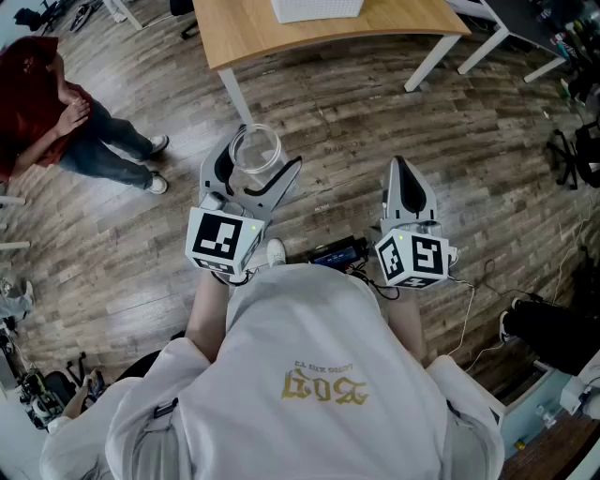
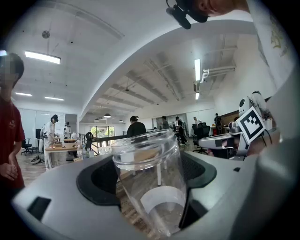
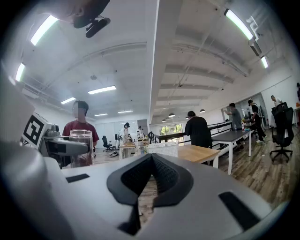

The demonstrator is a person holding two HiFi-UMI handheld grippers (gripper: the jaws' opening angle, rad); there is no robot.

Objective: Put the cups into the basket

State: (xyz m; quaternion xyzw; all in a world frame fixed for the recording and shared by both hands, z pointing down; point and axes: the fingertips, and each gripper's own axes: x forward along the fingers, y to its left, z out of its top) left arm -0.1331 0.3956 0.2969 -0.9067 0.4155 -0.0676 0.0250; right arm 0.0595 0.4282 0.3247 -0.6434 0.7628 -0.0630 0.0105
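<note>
A clear plastic cup [image 1: 255, 148] is held upright over the wooden floor, with my left gripper [image 1: 258, 157] shut on it, jaws wide around its body. In the left gripper view the cup [image 2: 150, 183] fills the gap between the dark pads [image 2: 96, 180]. My right gripper [image 1: 403, 176] is level with it on the right, shut, with nothing between its fingers. From the right gripper view [image 3: 149, 177] the cup [image 3: 81, 143] shows at left. The white basket [image 1: 316, 7] stands on a wooden table [image 1: 272, 37] ahead, and it also shows in the right gripper view as the white basket [image 3: 162, 149].
A person in a red top [image 1: 47, 112] stands at the far left. White table legs [image 1: 427, 64] come down to the floor ahead. A dark office chair [image 1: 579, 150] is at the right edge. A black device with cables [image 1: 337, 251] lies near my feet.
</note>
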